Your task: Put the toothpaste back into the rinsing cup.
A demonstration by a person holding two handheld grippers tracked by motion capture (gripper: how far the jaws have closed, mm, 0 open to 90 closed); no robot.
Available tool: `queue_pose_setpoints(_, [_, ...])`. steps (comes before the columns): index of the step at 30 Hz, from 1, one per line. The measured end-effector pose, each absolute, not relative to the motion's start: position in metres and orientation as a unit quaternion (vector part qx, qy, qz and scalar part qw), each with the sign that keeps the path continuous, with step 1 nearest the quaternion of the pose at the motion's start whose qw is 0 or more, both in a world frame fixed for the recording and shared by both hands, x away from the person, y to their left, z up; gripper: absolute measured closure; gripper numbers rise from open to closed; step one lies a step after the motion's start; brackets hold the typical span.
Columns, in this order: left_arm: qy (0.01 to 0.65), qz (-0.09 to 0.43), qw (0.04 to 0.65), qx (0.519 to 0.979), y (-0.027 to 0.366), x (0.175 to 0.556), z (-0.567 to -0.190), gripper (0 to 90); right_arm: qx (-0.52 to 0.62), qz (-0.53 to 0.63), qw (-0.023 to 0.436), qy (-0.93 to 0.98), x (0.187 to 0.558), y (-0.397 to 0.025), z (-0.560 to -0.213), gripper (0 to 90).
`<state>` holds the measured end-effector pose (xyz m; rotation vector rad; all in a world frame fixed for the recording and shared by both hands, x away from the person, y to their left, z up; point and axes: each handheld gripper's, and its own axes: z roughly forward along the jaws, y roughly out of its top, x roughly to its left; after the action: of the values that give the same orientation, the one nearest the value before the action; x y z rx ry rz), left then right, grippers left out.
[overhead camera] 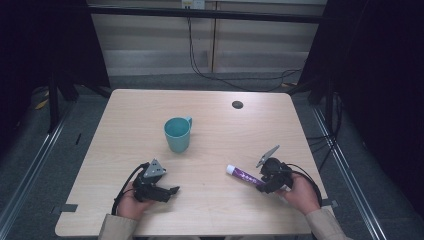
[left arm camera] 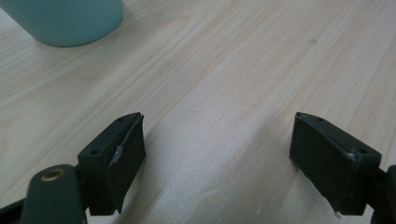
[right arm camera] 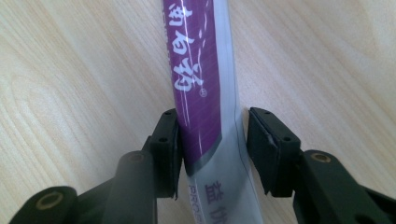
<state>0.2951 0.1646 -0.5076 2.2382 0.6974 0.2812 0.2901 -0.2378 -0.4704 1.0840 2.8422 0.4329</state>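
The light wooden table carries a teal mug a little toward ten o'clock of its centre, and a purple-and-white tube toward five o'clock, lying flat with its white cap pointing to about ten o'clock. The step in hand looks like the grasp on that tube: the right gripper has its jaws set on either side of the tube's flat tail end, the left jaw against the purple face, the right jaw just beside the clear edge and perhaps not yet pressing, so I cannot tell whether the grip is fully closed. The next move probably calls for squeezing firmly, then lifting without letting the soft tail buckle or slip; the mug, at about ten o'clock from the tube, seems a likely target. The right hand comes in from five o'clock, gripper angled toward ten. The left gripper rests low near seven o'clock, jaws wide apart and holding nothing, over bare wood, pointing to three o'clock.
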Motion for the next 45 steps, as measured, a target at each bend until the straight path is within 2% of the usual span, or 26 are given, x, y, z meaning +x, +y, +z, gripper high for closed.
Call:
queue_pose_setpoints(5, [0.272, 0.109, 0.381, 0.877, 0.165, 0.295, -0.508, 17.6, 0.348, 0.119, 0.027, 0.929, 0.293, -0.237, -0.469, 54.7])
queue_pose_setpoints(7, [0.273, 0.108, 0.382, 0.877, 0.165, 0.296, -0.508, 17.6, 0.353, 0.115, 0.024, 0.928, 0.293, -0.238, -0.469, 57.4])
queue_pose_setpoints(9, [0.272, 0.108, 0.382, 0.877, 0.165, 0.296, -0.508, 17.5, 0.344, 0.111, 0.031, 0.932, 0.293, -0.237, -0.468, 68.6])
queue_pose_setpoints(10, [0.272, 0.108, 0.382, 0.877, 0.165, 0.296, -0.508, 17.5, 0.344, 0.111, 0.031, 0.932, 0.293, -0.237, -0.468, 68.6])
queue_pose_setpoints(13, [0.271, 0.106, 0.378, 0.879, 0.165, 0.296, -0.507, 17.5, 0.347, 0.109, 0.03, 0.931, 0.294, -0.238, -0.465, 77.6])
queue_pose_setpoints(23, [0.277, 0.076, 0.343, 0.894, 0.163, 0.301, -0.493, 18.9, 0.33, 0.13, 0.041, 0.934, 0.289, -0.235, -0.462, 78.4])
queue_pose_setpoints(29, [0.221, 0.074, 0.309, 0.922, 0.147, 0.3, -0.469, 20.5, 0.287, 0.116, 0.048, 0.95, 0.288, -0.217, -0.45, 78.3])
queue_pose_setpoints(36, [0.171, 0.058, 0.297, 0.938, 0.122, 0.303, -0.445, 20.2, 0.26, 0.125, 0.041, 0.956, 0.29, -0.198, -0.439, 78.3])
queue_pose_setpoints(45, [0.101, 0.07, 0.256, 0.959, 0.088, 0.31, -0.425, 24.5, 0.217, 0.122, 0.042, 0.967, 0.289, -0.178, -0.435, 78.3])
